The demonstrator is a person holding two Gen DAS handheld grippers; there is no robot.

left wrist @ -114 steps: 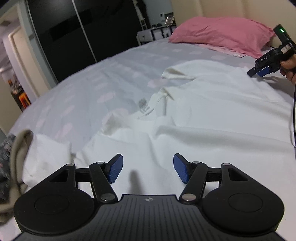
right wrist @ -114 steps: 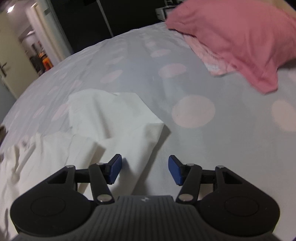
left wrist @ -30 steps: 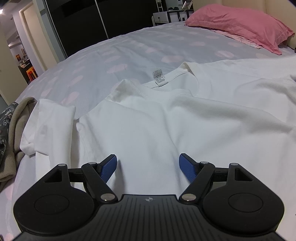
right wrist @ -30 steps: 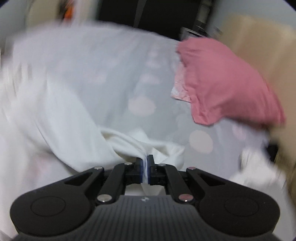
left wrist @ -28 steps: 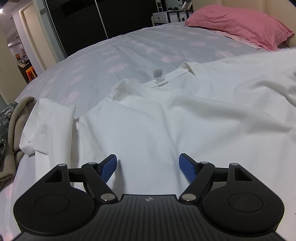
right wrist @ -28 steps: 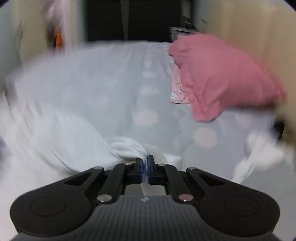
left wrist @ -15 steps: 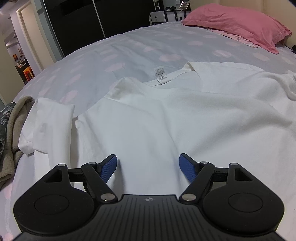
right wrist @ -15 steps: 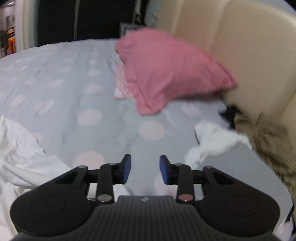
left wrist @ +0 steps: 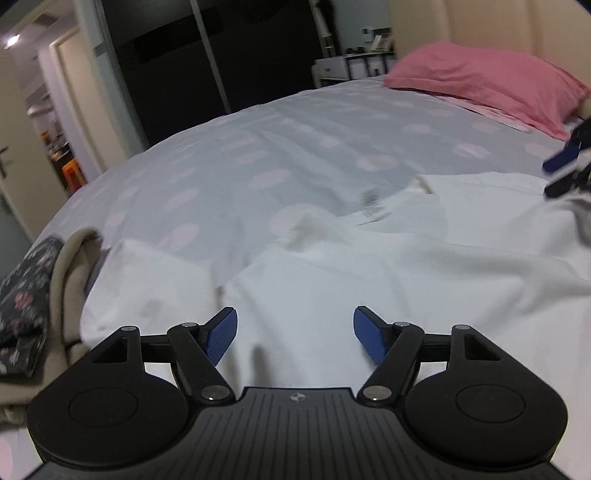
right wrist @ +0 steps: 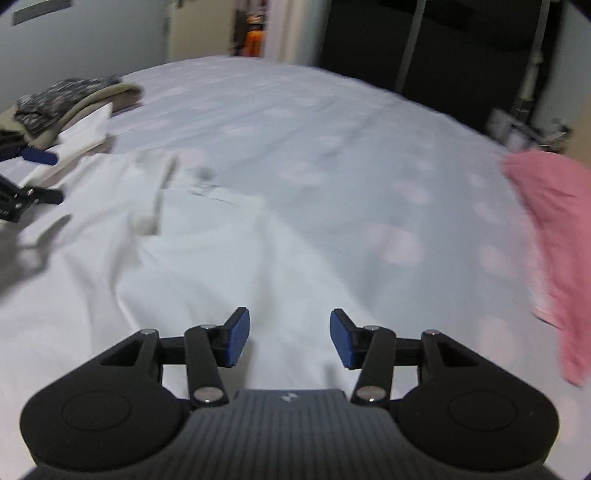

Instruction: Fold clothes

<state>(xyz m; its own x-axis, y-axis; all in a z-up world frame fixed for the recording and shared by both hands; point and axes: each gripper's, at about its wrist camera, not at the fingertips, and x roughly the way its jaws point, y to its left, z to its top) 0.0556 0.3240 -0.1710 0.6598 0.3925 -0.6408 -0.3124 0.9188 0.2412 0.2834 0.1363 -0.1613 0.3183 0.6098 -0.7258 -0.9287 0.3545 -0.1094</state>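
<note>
**On the bed, a white shirt lies spread with both grippers over it, holding nothing**

On the bed [left wrist: 280, 155], with its pale cover dotted in faint pink, the shirt [left wrist: 388, 280] is the landmark; it lies spread out and rumpled, its collar and label [left wrist: 371, 206] towards the far side of the bed in the left wrist view.

To the left of the shirt, at the bed's edge, sits a pile [left wrist: 33, 295] of other clothes, a dark flowered piece over a beige one; a white piece [left wrist: 147, 280] lies just beside the pile, though whether it is the shirt's own sleeve I cannot tell.

Over the near part of the shirt hangs the left gripper [left wrist: 294, 338]; its jaws stand wide and are closing a little, with only flat cloth below and nothing between the blue pads.

Beyond the shirt, to the right, a pink pillow [left wrist: 487, 81] leans against the cream headboard [left wrist: 480, 26].

At the shirt's right edge the right gripper [left wrist: 565, 170] comes into the left wrist view, blurred; in its own view [right wrist: 289, 341] its jaws stand half apart and are opening, with nothing pinched between the pads; the shirt lies loose beneath it.
</note>
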